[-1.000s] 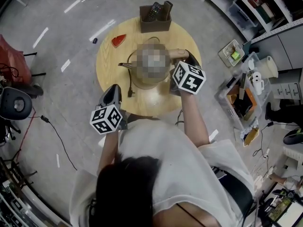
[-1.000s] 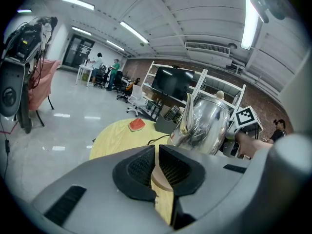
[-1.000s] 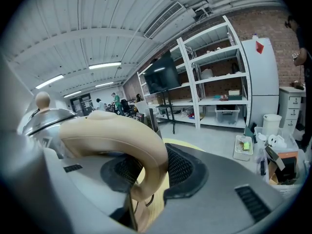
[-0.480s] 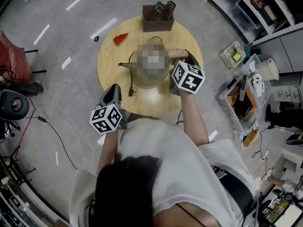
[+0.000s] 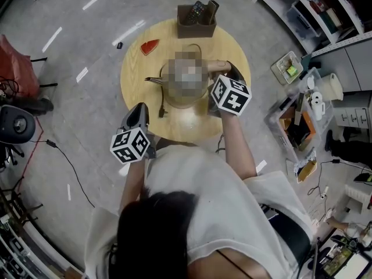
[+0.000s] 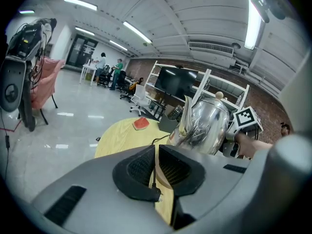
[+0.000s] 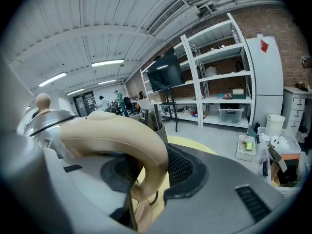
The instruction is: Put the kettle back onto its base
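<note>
Two grippers, head view: the left gripper (image 5: 138, 114) hangs at the rim of the round table (image 5: 136, 74) at 8 o'clock, out of the kettle's way. The right gripper (image 5: 225, 73) reaches in from 4 o'clock.
Kettle, head view: the steel kettle (image 5: 179, 102) is over the table's centre. Its spout points to 9 o'clock and its cream handle (image 5: 216, 66) to 3 o'clock, so the right gripper can take it side-on.
Base, head view: the pale round base (image 5: 187, 118) lies at 6 o'clock of the kettle, partly under it. I judge the kettle is not yet squarely seated, though I cannot tell whether the two touch.
Cord, head view: a black cord (image 5: 161, 104) trails off the base toward 8 o'clock, ending near the left gripper.
Bystanders, head view: a box of remotes (image 5: 196, 29) at 12 o'clock and a red wedge (image 5: 149, 47) at 10 o'clock are both well apart from the kettle.
Left gripper view: the jaws are drawn together to a thin slit and clamp nothing that I can see. The cord shows through the slit, on the table beyond. The kettle stands at 1 o'clock.
Right gripper view: the pads are clenched on either side of the handle's curve. I judge this keeps the body hanging upright.
Next, my guess: ease the kettle toward 6 o'clock and centre it over the base.
</note>
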A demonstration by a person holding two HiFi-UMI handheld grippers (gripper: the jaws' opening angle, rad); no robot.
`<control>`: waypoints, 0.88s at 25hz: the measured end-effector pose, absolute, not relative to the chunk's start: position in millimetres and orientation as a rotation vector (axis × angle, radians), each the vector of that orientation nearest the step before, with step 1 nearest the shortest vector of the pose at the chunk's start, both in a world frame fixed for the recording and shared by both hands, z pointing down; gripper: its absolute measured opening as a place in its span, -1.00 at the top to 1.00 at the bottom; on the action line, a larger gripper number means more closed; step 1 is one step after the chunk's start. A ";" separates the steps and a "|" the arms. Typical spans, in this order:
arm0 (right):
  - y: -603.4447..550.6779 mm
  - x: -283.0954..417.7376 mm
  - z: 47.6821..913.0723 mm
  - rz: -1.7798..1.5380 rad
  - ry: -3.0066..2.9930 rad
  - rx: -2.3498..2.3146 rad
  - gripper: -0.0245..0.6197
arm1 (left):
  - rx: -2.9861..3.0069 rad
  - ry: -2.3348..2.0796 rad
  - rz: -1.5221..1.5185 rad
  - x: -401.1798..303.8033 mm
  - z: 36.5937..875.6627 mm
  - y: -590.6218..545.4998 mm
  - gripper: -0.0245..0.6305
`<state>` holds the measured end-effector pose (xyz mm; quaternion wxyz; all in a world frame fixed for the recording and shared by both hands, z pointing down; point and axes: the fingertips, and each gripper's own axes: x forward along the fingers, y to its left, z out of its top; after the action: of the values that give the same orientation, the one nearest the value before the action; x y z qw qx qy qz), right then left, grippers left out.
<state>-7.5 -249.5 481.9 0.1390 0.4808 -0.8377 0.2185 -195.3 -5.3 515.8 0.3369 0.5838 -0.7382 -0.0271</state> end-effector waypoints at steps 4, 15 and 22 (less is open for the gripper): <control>-250.3 -8.7 483.6 0.632 -2.420 1.384 0.48 | 1.519 -1.926 -0.073 -196.2 515.9 -6.8 0.79; -249.3 -11.2 490.3 0.637 -2.414 1.376 0.48 | 1.514 -1.918 -0.069 -197.8 518.1 -7.2 0.79; -244.7 -13.0 498.0 0.635 -2.404 1.361 0.48 | 1.510 -1.923 -0.071 -201.9 517.6 -6.9 0.79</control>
<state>-13.0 -244.7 498.0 0.1530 0.4744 -0.8382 0.2212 -201.9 -6.9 517.6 0.3409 0.5805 -0.7390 -0.0271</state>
